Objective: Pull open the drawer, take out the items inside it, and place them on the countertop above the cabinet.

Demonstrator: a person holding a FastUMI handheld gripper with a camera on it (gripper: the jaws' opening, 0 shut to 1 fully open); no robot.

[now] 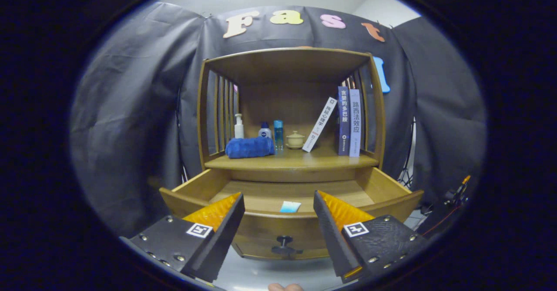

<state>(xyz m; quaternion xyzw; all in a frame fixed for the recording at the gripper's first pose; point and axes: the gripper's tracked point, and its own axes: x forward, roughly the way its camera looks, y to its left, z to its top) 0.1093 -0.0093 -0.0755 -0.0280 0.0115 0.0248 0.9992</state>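
Observation:
The wooden cabinet's drawer (383, 184) is pulled open toward me, its dark knob (283, 240) on the front panel low between my fingers. A small light-blue packet (290, 206) lies on the drawer floor near the front wall, just beyond my fingertips. My gripper (278, 200) hovers in front of the drawer front, open, with nothing between its fingers. The countertop (300, 159) above the drawer carries a rolled blue towel (249, 147), a white pump bottle (239, 127), a small dark-capped bottle (265, 131), a blue bottle (278, 135) and a lidded cup (295, 139).
A white book (320, 125) leans against two upright books (349, 122) on the right of the countertop. Slatted side walls (219, 112) and a wooden top enclose that shelf. Cables and a clamp (457, 193) sit to the cabinet's right.

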